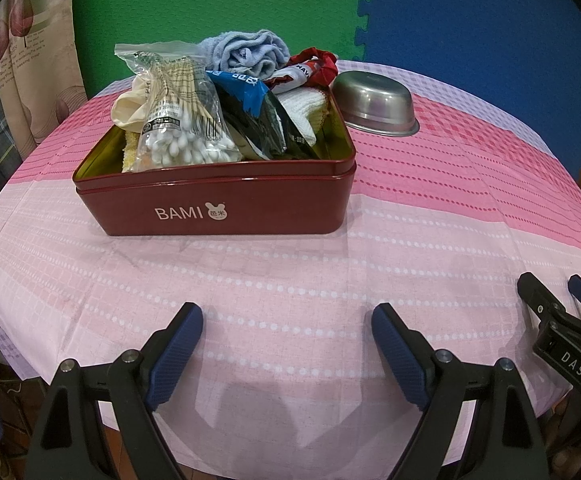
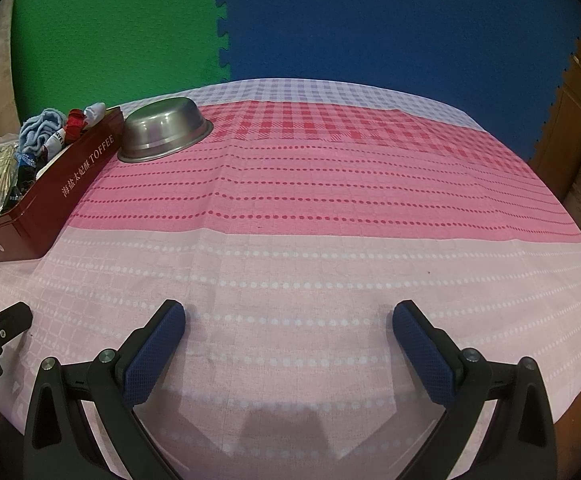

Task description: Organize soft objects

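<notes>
A dark red BAMI tin (image 1: pixel 218 208) sits on the pink tablecloth, piled with soft things: a bag of cotton swabs (image 1: pixel 178 120), a light blue towel (image 1: pixel 246 52), a red and white cloth (image 1: pixel 310 68), a white cloth (image 1: pixel 302 108), a blue and black packet (image 1: pixel 258 116) and a cream glove (image 1: pixel 128 108). The tin also shows at the left of the right wrist view (image 2: pixel 50 196). My left gripper (image 1: pixel 286 340) is open and empty, well in front of the tin. My right gripper (image 2: pixel 288 340) is open and empty over bare cloth; it also shows in the left wrist view (image 1: pixel 554 292).
An upturned steel bowl (image 1: pixel 374 104) lies right behind the tin, also in the right wrist view (image 2: pixel 162 128). The round table's edge (image 1: pixel 570 392) curves close in front. Green and blue foam mats stand behind. A curtain (image 1: pixel 30 60) hangs at the left.
</notes>
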`<action>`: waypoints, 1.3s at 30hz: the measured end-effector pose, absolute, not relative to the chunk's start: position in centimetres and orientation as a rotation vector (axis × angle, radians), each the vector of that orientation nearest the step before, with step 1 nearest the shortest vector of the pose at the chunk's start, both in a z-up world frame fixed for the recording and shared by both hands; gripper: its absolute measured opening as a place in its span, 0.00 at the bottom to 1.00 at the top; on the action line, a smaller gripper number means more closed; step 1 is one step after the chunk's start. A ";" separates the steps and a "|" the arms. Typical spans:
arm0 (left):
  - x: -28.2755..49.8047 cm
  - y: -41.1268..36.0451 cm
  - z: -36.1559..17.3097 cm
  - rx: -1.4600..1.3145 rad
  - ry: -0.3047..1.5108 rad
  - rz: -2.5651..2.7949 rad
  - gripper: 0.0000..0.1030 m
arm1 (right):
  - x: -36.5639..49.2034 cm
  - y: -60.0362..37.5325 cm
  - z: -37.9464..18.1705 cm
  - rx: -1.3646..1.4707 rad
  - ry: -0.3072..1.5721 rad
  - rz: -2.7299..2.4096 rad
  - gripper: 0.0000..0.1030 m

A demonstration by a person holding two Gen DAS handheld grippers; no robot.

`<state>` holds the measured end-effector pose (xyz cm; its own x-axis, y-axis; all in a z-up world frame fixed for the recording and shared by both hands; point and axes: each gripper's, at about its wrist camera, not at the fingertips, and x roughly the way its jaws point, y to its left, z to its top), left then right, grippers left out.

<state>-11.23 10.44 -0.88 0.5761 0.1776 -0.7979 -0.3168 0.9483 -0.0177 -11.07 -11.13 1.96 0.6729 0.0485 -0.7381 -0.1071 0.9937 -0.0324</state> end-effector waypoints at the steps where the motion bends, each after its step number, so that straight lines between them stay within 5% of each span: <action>1: -11.2 10.5 -0.9 -0.165 0.913 0.291 0.87 | -11.1 -11.1 2.0 -0.075 0.828 0.088 1.00; 12: -11.1 11.0 0.4 -0.169 1.023 0.325 0.87 | -10.9 -11.1 2.1 -0.071 0.831 0.090 1.00; 26: -17.4 9.0 15.3 0.022 0.763 0.537 0.87 | -10.8 -11.0 2.0 -0.074 0.829 0.087 1.00; 39: -17.6 8.6 16.7 -0.051 0.817 0.426 0.87 | -11.0 -10.9 2.0 -0.073 0.829 0.086 1.00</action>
<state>-17.59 8.61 16.66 0.6045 0.3488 -0.7161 -0.3874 0.9143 0.1183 -10.96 -10.93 1.96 0.6727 0.0474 -0.7384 -0.1047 0.9940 -0.0316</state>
